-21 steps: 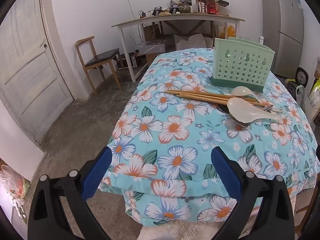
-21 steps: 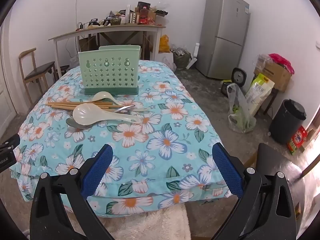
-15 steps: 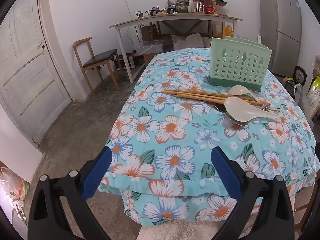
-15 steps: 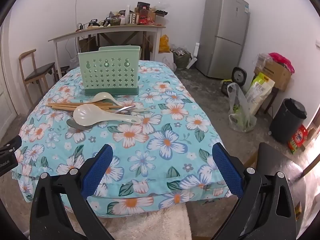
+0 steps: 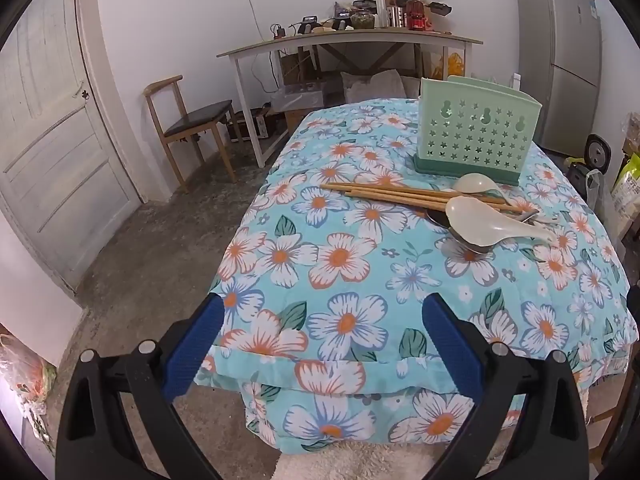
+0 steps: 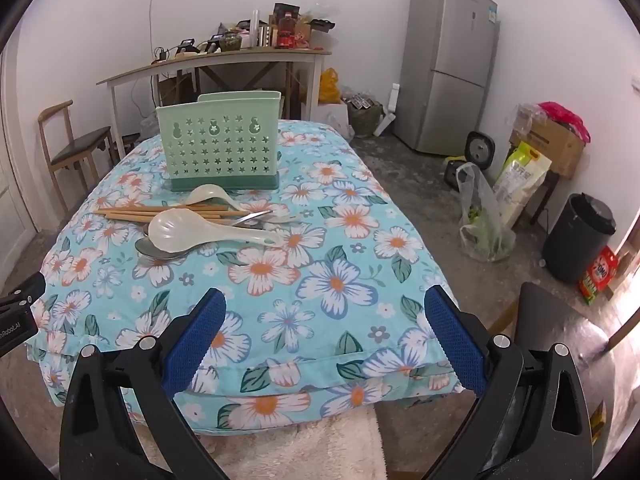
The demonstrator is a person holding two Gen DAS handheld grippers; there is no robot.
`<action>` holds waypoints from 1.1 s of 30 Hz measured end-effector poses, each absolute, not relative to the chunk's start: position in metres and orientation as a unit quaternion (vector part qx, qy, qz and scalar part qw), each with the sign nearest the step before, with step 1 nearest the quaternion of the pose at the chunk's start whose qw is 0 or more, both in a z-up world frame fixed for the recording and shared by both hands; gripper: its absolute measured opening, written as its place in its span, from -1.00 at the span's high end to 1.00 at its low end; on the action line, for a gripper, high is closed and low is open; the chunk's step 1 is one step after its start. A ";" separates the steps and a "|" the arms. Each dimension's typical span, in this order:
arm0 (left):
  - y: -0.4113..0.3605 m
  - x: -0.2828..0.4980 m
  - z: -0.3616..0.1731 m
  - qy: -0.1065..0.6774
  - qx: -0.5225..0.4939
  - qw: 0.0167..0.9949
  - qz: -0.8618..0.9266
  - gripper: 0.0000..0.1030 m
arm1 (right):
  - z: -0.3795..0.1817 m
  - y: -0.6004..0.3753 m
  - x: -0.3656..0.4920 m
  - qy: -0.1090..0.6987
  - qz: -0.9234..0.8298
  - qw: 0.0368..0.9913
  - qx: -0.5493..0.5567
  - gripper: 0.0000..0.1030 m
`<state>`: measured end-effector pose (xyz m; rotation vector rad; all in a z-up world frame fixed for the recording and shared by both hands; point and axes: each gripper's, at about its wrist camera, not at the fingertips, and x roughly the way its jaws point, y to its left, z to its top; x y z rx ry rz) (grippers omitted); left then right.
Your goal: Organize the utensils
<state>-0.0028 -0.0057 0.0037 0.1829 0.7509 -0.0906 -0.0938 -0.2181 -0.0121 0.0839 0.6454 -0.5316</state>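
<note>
Left gripper: the left gripper (image 5: 322, 332) hangs over the near edge of the table (image 5: 344, 364), angled downward, its blue pads (image 5: 192, 346) spread wide with only flowered cloth between them.
Right gripper: the right gripper (image 6: 325, 330) hovers at the near edge as well, tilted down toward the tabletop, jaws fully apart and gripping nothing.
Utensil pile: the loose utensils lie together past mid-table, well apart from both grippers and just in front of the holder.
Chopsticks: a bundle of wooden chopsticks (image 6: 160, 213) lies flat across the cloth; at least four sticks show, the exact count unclear where they overlap.
White spoons: two, a large white spoon (image 6: 200, 229) resting on top of the pile, and a smaller white spoon (image 6: 208, 194) behind it, close to the holder's base.
Metal spoons: the bowl of one metal spoon (image 6: 158, 249) shows under the large white spoon; a second metal handle (image 6: 252, 217) pokes out to the right, and whether it belongs to the same piece cannot be told.
Holder: one green perforated utensil holder (image 6: 219, 140) stands upright on the far part of the table.
Surroundings: one wooden chair (image 5: 188, 128) and one fridge (image 6: 446, 68) stand beyond.
</note>
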 end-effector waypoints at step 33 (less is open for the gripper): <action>-0.004 0.005 0.000 0.372 0.082 0.924 -0.045 -0.89 | -0.013 -0.222 -0.089 0.321 -0.250 0.911 0.061 -0.85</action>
